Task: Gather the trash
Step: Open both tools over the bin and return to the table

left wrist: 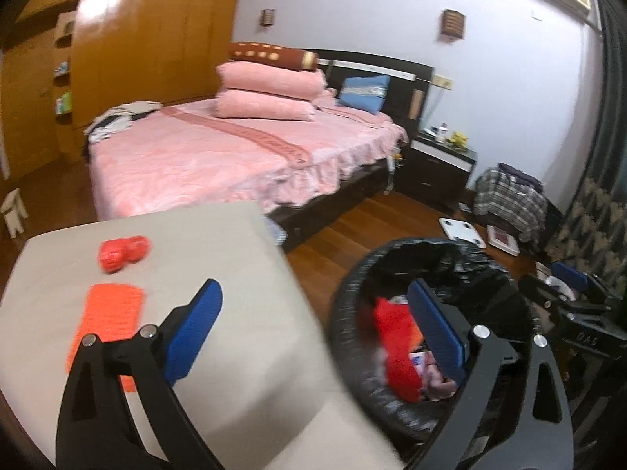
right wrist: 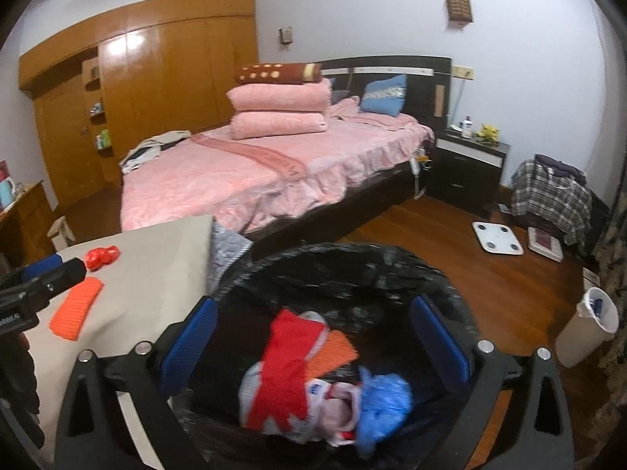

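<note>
- I hold a gripper in each hand, in a bedroom, at a beige worktop [left wrist: 243, 352] with a black-lined bin [right wrist: 352, 258] just to its right.
- My right gripper [right wrist: 313, 342] hangs above the bin mouth, its jaws spread wide with nothing between them. Below them in the bin lie a red wrapper [right wrist: 290, 368], an orange piece [right wrist: 333, 352] and a crumpled blue bag [right wrist: 386, 403].
- My left gripper [left wrist: 317, 329] sits over the right edge of the worktop, jaws also spread wide and empty. One blue pad is over the worktop, the other over the bin.
- Two pieces of trash are left on the worktop: a flat orange pad [left wrist: 111, 313] near me on the left, and a crumpled red ball [left wrist: 123, 252] just beyond it, a little apart.
- As I judge it, the step in hand is to fetch the orange pad with my left gripper.
- To do it well, I would swing left until the pad is centred between the jaws, then come down low.
- The pad lies flat, so one jaw should slide under an edge, or I pinch across its narrow width.
- I would close firmly before lifting, since a thin pad may slip or fold.
- The red ball looks easier: straddle it and squeeze gently.
</note>
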`<state>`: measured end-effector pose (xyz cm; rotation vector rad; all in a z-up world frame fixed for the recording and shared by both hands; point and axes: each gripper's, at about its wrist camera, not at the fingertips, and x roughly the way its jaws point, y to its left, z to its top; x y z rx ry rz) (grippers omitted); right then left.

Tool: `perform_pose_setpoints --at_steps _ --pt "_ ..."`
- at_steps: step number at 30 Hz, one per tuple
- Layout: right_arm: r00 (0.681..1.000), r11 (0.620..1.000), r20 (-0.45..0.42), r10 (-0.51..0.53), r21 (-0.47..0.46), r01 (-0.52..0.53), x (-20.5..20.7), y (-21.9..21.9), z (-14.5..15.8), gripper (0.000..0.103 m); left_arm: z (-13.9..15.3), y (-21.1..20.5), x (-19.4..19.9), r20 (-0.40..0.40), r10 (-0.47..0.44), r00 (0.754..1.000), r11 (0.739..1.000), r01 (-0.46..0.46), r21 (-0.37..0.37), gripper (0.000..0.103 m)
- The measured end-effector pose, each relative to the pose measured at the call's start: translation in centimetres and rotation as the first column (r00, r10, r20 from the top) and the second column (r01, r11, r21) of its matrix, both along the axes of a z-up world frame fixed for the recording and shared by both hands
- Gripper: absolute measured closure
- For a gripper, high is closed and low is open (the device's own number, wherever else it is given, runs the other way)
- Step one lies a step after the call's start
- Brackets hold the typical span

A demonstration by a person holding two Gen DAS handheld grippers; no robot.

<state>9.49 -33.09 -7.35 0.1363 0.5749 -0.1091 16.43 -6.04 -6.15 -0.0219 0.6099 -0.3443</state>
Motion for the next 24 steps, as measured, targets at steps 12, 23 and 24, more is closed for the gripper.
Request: perform_pose_setpoints --at_steps 12,23,24 --pt "0.986 0.986 0.039 0.165 0.018 -0.166 4.0 9.3 0.1 0.006 -0.6 10.0 0.9 0.001 0.177 0.984 0.983 -0.177 0.059 0.010" --pt "0.963 0.962 0.046 0.265 0.058 -0.268 7.7 16.8 -1.5 0.006 -4.1 17.1 3.2 -0.057 0.267 0.962 0.960 -0.260 0.107 0.010" --pt "0.962 0.961 0.041 0.270 0.056 -0.272 8.1 17.4 -1.8 0.006 -4.5 17.3 3.4 -0.066 0.271 0.960 0.958 -0.262 0.112 0.010"
